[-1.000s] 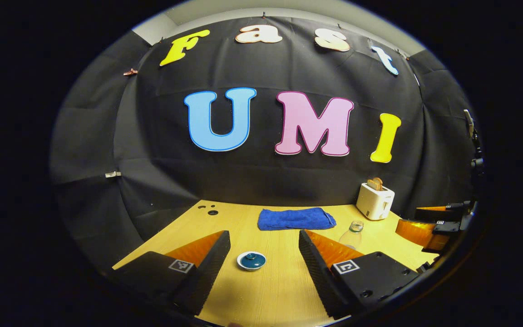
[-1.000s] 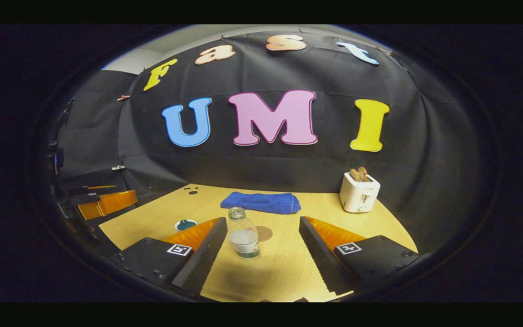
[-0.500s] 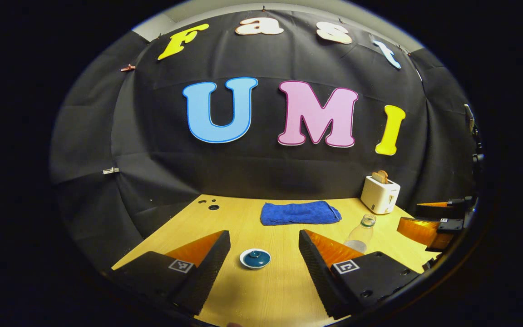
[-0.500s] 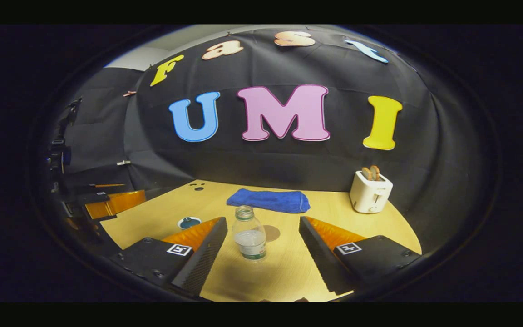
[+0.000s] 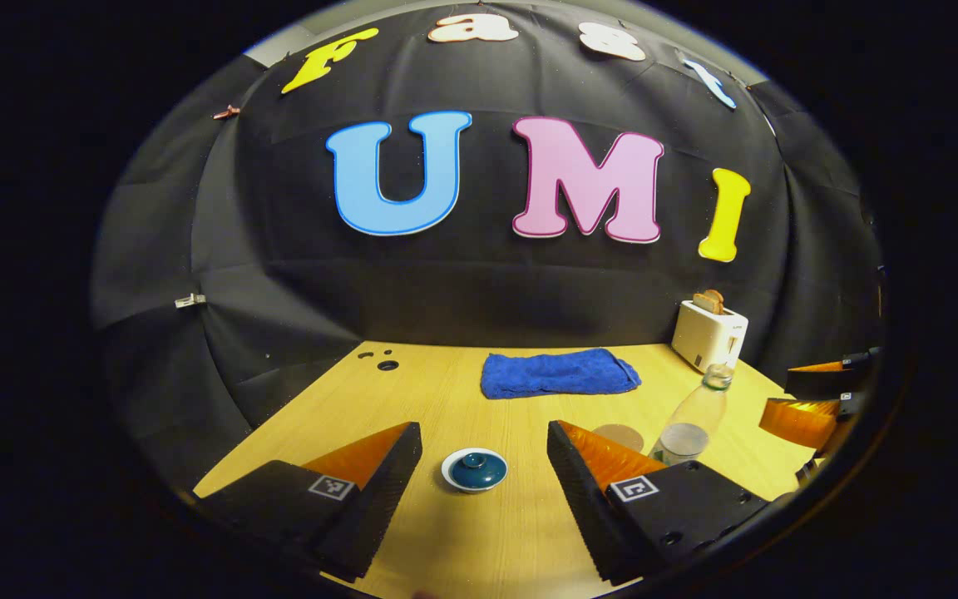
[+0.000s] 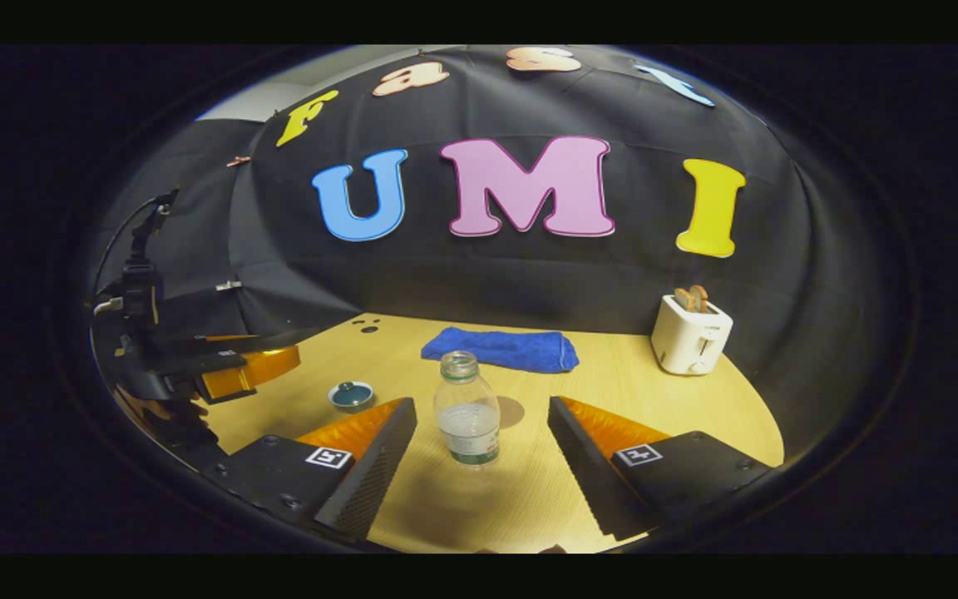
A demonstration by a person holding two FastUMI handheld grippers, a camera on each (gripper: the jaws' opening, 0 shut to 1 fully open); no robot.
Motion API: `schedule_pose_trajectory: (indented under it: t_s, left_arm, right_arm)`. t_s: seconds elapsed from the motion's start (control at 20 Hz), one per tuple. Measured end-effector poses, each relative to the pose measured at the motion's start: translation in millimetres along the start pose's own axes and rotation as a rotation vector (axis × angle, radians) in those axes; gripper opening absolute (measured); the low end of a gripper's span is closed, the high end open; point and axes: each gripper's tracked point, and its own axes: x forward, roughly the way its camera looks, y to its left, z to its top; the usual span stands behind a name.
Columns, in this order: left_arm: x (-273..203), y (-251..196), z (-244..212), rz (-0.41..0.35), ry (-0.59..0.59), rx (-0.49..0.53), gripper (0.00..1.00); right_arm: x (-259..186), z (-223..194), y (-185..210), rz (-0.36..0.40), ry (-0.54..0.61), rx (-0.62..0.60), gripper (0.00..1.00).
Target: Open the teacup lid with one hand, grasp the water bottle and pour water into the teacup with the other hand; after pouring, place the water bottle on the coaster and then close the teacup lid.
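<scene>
lidded teacup (image 5: 474,470) ahead of spread left gripper (image 5: 483,478), water bottle (image 6: 467,408) between spread right gripper (image 6: 481,476) fingers, untouched

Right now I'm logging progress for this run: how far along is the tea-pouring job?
Nothing looks done: the lid sits on the teacup and the water bottle stands uncapped on the table. In hand: the left gripper open toward the teacup, the right gripper open around the bottle. Left: lifting, pouring, setting it on the coaster, closing.
</scene>
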Motion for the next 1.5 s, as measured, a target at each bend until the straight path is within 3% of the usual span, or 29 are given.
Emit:
schedule_pose_trajectory:
  t_s: [0.15,0.35,0.4,0.45,0.65,1.1,1.15,1.2,1.25,1.3,1.4,1.5]
  left_arm:
    - [29.3,3.5,-20.6,-0.013,0.01,0.01,0.94]
    - [68.5,4.5,-50.3,-0.028,0.027,0.025,0.83]
    - [78.4,4.5,-58.1,-0.033,0.03,0.029,0.86]
    - [86.6,5.0,-62.5,-0.038,0.029,0.027,0.8]
    - [111.3,9.0,-81.7,-0.046,0.035,0.022,0.72]
    - [125.0,7.0,-102.2,-0.072,0.029,-0.001,0.59]
    - [125.8,6.4,-102.1,-0.075,0.031,-0.003,0.52]
    - [126.3,6.8,-101.7,-0.078,0.028,-0.001,0.53]
    - [127.0,8.1,-100.1,-0.077,0.025,0.009,0.44]
    - [126.1,10.0,-101.6,-0.074,0.023,0.019,0.46]
    - [126.3,8.6,-101.0,-0.078,0.023,0.026,0.36]
    - [127.6,8.6,-100.7,-0.079,0.023,0.028,0.34]
  right_arm:
    - [10.4,-13.6,-2.2,-0.013,0.018,-0.005,0.99]
    - [27.9,-34.1,-1.3,-0.018,0.047,-0.005,0.99]
    - [30.4,-41.0,0.6,-0.019,0.053,-0.008,0.99]
    - [31.7,-46.0,2.3,-0.019,0.057,-0.008,0.99]
    - [39.6,-69.7,8.7,-0.012,0.092,0.003,0.99]
    - [54.1,-86.1,14.8,-0.013,0.078,0.008,0.99]
    - [57.7,-85.8,14.5,-0.016,0.073,0.011,0.99]
    - [60.0,-85.8,15.0,-0.019,0.069,0.014,0.99]
    - [63.4,-87.6,14.3,-0.022,0.067,0.018,0.99]
    - [65.9,-88.2,13.2,-0.026,0.066,0.021,0.99]
    - [70.4,-89.9,12.2,-0.03,0.063,0.027,0.99]
    - [74.3,-91.1,11.3,-0.033,0.056,0.03,0.99]
